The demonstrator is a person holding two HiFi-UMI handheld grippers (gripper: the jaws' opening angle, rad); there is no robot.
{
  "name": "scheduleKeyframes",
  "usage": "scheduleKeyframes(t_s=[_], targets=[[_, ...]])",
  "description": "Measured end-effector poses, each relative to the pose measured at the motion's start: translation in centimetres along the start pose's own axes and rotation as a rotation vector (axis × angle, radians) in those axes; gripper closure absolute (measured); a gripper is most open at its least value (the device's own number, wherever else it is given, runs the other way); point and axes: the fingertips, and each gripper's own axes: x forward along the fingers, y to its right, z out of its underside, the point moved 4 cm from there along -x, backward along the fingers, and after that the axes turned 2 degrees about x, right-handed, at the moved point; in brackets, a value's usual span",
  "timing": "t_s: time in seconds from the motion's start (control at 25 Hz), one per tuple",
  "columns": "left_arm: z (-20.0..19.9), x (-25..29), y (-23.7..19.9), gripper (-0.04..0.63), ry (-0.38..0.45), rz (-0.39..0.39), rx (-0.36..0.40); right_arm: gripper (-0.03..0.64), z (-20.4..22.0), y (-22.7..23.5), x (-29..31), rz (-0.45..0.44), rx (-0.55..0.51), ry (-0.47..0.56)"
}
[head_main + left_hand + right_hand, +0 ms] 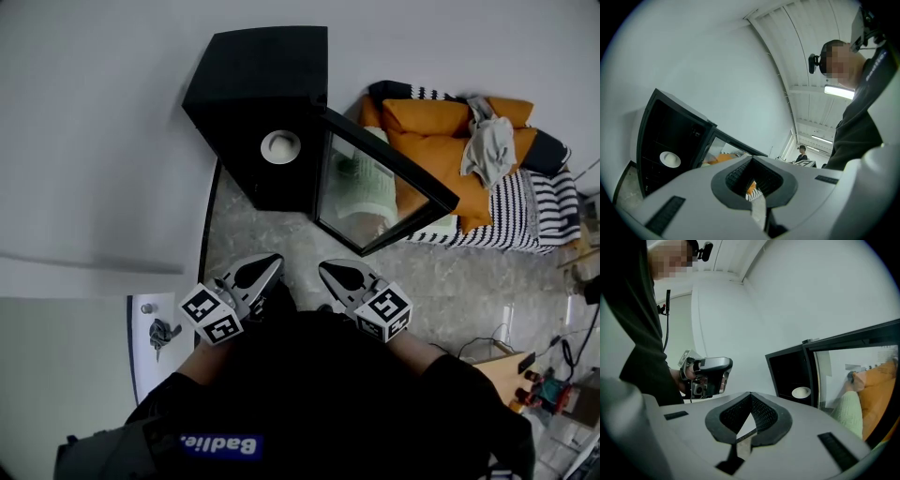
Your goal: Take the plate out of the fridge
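Head view: small black fridge [251, 70] at 12 o'clock, with its glass door [375, 192] swung open toward 2 o'clock and a white plate [280, 146] lying flat on a shelf inside. Left gripper [272, 262] and right gripper [326, 268] side by side at 6 o'clock, well apart from the fridge, the tongs of both pressed together on nothing.

Left gripper view: jaws met at the tip, nothing between them. Plate [670, 160] at 9 o'clock, deep in the dark cabinet.

Right gripper view: jaws likewise together and empty. Plate [801, 392] at 3 o'clock, just left of the door frame.

Probably ceramic: stiff, fairly light, smooth-glazed and breakable. Best pinched across the near rim and kept level, with the second gripper steadying the opposite edge.
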Motion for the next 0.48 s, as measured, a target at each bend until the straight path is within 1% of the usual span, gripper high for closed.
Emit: scheduleKeyframes(t_s=[0.12,0.28,0.48], targets=[[-0.7,0.6,-2.7,0.589,0.003,-0.001,-0.011,0.609,-0.7,1.4,1.3,0.026,-0.005,-0.013],[-2.6,1.5,-7.0,0.589,0.009,0.015,-0.034,0.609,-2.4,2.9,4.3,0.060,-0.015,-0.028],[-5.2,2.0,-13.1,0.589,-0.019,0.045,-0.030,0.609,-4.8,4.6,9.4,0.113,-0.006,-0.033]])
